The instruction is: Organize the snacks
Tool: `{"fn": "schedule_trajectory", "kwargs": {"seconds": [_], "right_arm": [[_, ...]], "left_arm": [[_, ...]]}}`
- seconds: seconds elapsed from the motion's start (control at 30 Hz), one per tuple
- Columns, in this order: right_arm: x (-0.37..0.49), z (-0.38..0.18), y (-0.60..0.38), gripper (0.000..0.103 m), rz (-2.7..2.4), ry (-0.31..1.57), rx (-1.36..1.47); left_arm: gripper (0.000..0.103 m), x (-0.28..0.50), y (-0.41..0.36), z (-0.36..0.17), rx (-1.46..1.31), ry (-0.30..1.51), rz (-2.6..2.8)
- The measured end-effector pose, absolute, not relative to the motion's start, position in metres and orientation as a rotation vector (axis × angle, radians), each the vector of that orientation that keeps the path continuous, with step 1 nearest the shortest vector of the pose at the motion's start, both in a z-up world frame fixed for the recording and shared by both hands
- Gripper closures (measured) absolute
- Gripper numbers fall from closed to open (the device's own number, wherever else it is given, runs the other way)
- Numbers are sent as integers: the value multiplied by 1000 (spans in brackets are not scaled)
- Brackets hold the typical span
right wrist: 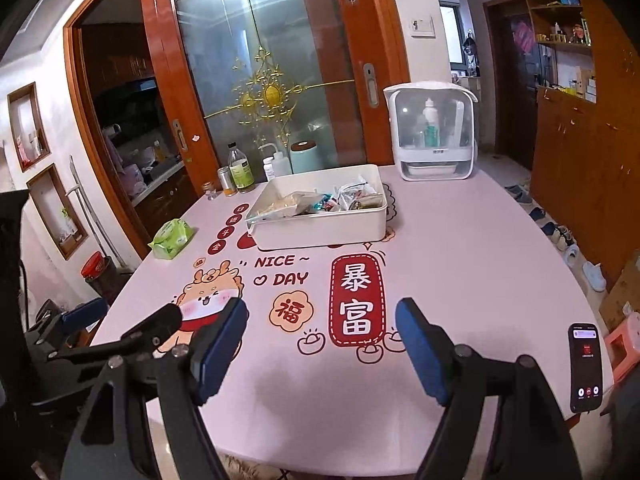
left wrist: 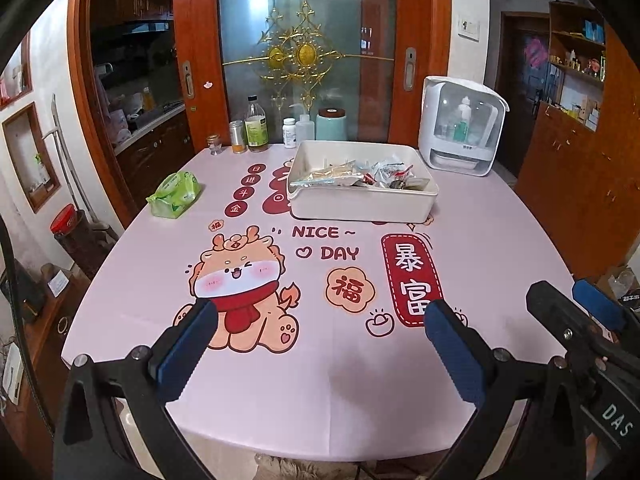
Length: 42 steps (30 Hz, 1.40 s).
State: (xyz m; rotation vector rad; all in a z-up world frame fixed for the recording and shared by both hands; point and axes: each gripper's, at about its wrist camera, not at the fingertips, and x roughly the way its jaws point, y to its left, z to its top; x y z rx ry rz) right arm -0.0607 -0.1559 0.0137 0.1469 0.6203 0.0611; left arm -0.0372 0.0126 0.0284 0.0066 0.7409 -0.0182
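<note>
A white rectangular bin [left wrist: 362, 204] stands on the pink table toward the far side, with several wrapped snack packets [left wrist: 360, 176] piled inside. It also shows in the right wrist view [right wrist: 320, 230], with the snacks [right wrist: 336, 200] in it. My left gripper [left wrist: 320, 324] is open and empty, held over the table's near edge, well short of the bin. My right gripper [right wrist: 322, 332] is open and empty, beside the left one at the near edge. The right gripper's finger [left wrist: 560, 312] shows at the right of the left wrist view.
A green wet-wipes pack [left wrist: 175, 194] lies at the table's left. Bottles and jars [left wrist: 256, 126] line the far edge, and a white cabinet-like appliance [left wrist: 460, 128] stands at the far right. A phone [right wrist: 585, 368] lies at the near right edge.
</note>
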Motion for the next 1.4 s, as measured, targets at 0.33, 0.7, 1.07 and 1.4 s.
{"fn": "schedule_trajectory", "kwargs": {"seconds": [0.33, 0.7, 1.07, 1.4], "right_arm": [[-54, 6, -156, 25, 38, 645, 125], [-51, -1, -153, 25, 25, 664, 98], [-47, -1, -151, 25, 21, 657, 96], [-45, -5, -153, 25, 13, 659, 95]], "left_arm": [[0, -36, 18, 29, -17, 713, -10], [0, -33, 19, 23, -22, 740, -15], [0, -36, 17, 27, -12, 728, -21], [0, -30, 18, 23, -17, 758, -11]]}}
